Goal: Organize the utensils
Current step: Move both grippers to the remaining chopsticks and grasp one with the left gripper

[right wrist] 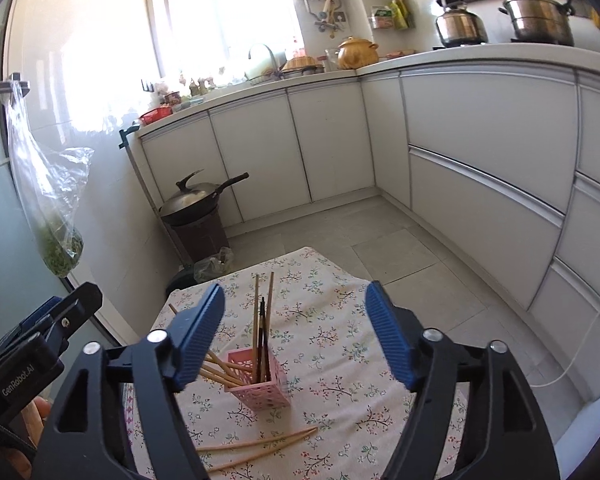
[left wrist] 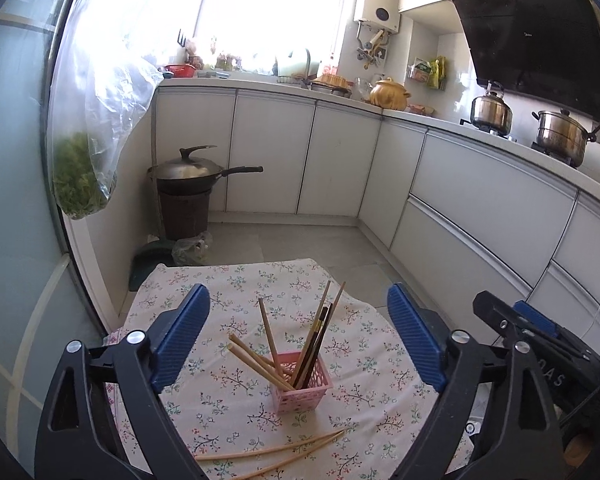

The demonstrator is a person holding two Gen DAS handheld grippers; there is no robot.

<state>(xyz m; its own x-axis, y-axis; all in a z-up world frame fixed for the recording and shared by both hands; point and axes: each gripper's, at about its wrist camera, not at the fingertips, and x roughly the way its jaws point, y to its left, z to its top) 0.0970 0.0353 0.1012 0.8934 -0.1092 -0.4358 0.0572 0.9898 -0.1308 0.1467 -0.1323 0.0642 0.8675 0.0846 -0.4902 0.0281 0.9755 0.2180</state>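
Fingers of both tools are spread wide with nothing between their ribbed blue pads: the left gripper [left wrist: 298, 340] and the right gripper [right wrist: 296, 334] each hang empty above the floral-print cloth-covered table [left wrist: 236, 280], pointing down at the holder.

Most of the sorting looks done. A small pink perforated plastic basket [left wrist: 302, 390] stands upright near the middle of the cloth, and a bunch of light wooden and dark chopsticks [left wrist: 312, 340] already stands in it, some upright, a few leaning out to the left over its rim. What is left, as far as can be seen, is a pair of loose light bamboo chopsticks [left wrist: 272, 450] lying flat on the cloth in front of the basket, near it but not touching, roughly side by side. Once those two are in the basket, the job should be finished.

Readable writing is sparse. "GenRobot.AI" is printed on the black body of the left tool [right wrist: 18, 380] as seen from the right wrist camera. Letters on the right tool's body [left wrist: 554, 378] show only partly, something like "DAS". Wall appliance logos are too small to read.
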